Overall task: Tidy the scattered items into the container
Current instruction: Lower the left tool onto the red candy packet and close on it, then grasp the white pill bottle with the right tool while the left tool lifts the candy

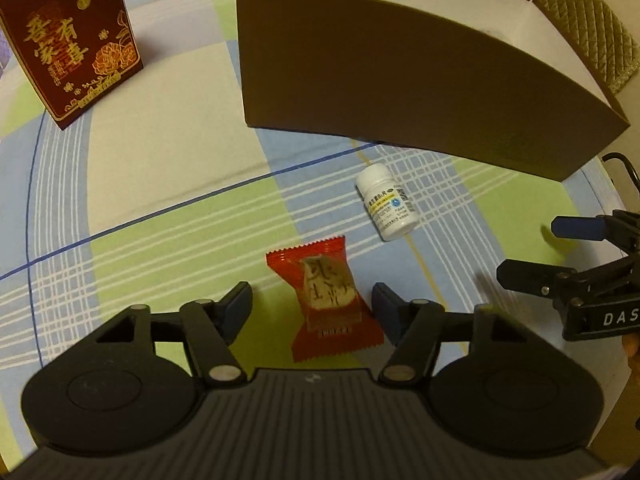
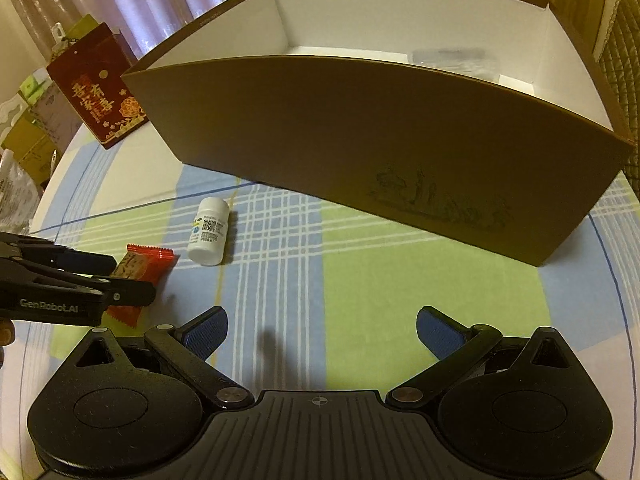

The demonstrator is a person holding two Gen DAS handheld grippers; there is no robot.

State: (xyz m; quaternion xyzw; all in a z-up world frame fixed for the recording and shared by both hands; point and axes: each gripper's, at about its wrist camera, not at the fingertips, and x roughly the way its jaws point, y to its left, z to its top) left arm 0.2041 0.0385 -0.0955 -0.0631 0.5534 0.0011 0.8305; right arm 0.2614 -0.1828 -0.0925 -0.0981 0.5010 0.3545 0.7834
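My left gripper is low over the checked tablecloth, jaws spread wide, holding nothing. The red candy packet lies flat between my left fingers, with a gap on either side; neither pad touches the wrapper. From my right wrist view the same packet is partly hidden behind the left gripper, which reaches in from the left edge.

My right gripper is also wide open and empty, blue pads facing bare cloth. In the left wrist view it shows at the right edge, fingers apart.

White pill bottle lies on its side on the cloth, just beyond the candy and a little to the right of it, cap toward the box. In the right wrist view the bottle sits near the packet, not touching it, between the packet and the box's near wall.

The brown cardboard box stands open-topped toward the far side of the table, white inside. Over its near wall, something clear and crinkled lies on the box floor toward the far right corner; I cannot tell what it is.

A dark red gift box with gold characters stands upright near the table's far left edge, well apart from the candy and bottle.
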